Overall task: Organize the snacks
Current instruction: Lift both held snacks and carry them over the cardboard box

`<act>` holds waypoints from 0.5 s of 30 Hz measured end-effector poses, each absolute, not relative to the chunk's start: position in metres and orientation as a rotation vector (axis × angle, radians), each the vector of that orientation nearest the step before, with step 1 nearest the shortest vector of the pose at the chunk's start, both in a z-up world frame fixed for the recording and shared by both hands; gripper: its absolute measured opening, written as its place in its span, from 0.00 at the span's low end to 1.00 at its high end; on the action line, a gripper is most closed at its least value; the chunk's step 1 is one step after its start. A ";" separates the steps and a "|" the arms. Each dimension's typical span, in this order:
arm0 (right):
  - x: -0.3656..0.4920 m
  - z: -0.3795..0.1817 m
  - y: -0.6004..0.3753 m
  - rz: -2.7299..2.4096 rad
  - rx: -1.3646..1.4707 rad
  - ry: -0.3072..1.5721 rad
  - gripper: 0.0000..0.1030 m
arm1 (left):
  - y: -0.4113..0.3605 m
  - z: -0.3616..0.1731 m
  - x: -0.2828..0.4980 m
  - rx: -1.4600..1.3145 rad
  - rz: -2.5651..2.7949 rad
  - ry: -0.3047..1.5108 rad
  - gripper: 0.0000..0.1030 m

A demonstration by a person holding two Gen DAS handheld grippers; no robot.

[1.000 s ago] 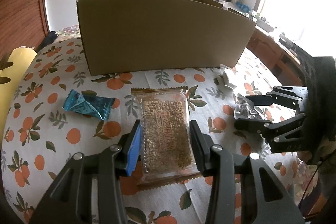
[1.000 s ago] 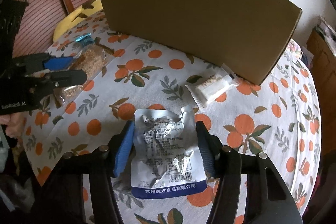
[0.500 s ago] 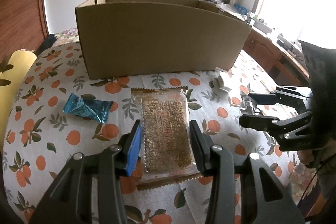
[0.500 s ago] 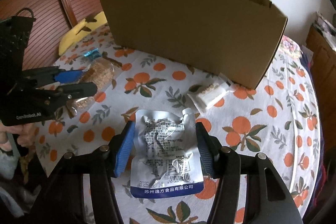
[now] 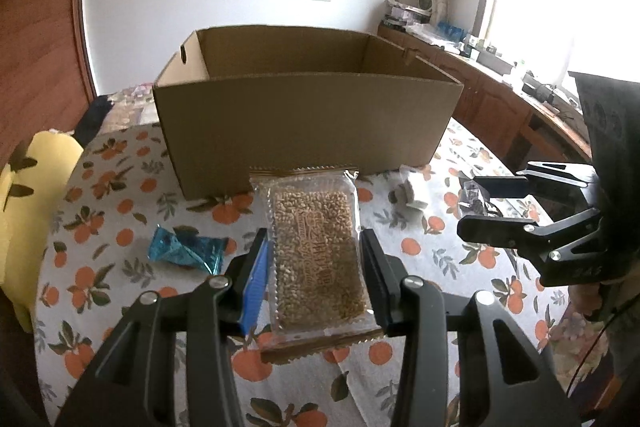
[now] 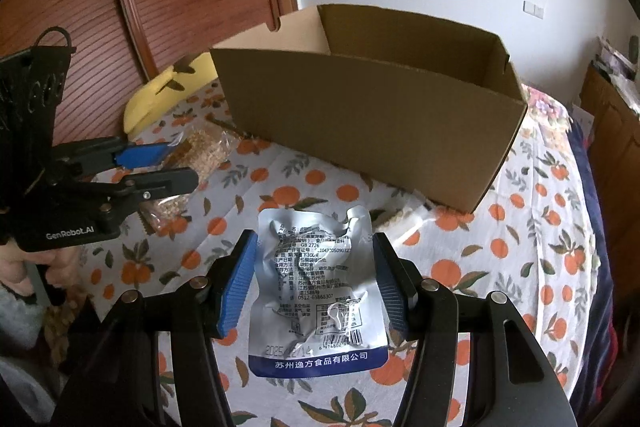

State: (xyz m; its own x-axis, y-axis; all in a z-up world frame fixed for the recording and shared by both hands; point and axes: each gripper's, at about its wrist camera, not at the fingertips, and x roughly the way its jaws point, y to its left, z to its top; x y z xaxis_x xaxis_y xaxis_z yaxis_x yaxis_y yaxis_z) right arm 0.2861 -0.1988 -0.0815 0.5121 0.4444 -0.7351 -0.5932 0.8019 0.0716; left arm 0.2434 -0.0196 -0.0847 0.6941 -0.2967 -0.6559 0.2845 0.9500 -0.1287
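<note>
My left gripper [image 5: 314, 241] is shut on a clear packet of puffed grain [image 5: 312, 211] and holds it above the orange-print tablecloth [image 5: 120, 211]. In the right wrist view my right gripper [image 6: 315, 241] is shut on a crinkled silver pouch [image 6: 320, 283] with a blue bottom band, also off the table. An open cardboard box [image 5: 304, 123] stands just behind both packets, its inside partly showing. Each gripper appears in the other's view: the right gripper [image 5: 476, 205] at the right, the left gripper [image 6: 180, 165] at the left with the grain packet [image 6: 204, 147].
A blue foil wrapper [image 5: 186, 253] lies on the cloth left of the grain packet. A white snack packet [image 5: 412, 193] lies by the box's near right corner. A yellow cushion-like object [image 5: 24, 195] sits at the table's left edge. Wooden cabinets stand at the right.
Both grippers have risen with their packets still held. The box's rim has dropped in both views, so its inside now shows.
</note>
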 end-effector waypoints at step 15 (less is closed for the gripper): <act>0.307 -0.042 -0.193 0.618 -0.221 0.751 0.57 | -0.018 -0.040 0.267 0.051 -0.323 0.657 0.41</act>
State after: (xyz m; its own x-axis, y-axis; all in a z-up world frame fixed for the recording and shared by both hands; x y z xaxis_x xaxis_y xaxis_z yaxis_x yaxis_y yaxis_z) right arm 0.3066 -0.1926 -0.0416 0.5650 0.4446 -0.6951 -0.5972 0.8016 0.0273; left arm 0.2670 -0.0185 -0.0405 0.7438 -0.2783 -0.6077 0.3106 0.9490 -0.0544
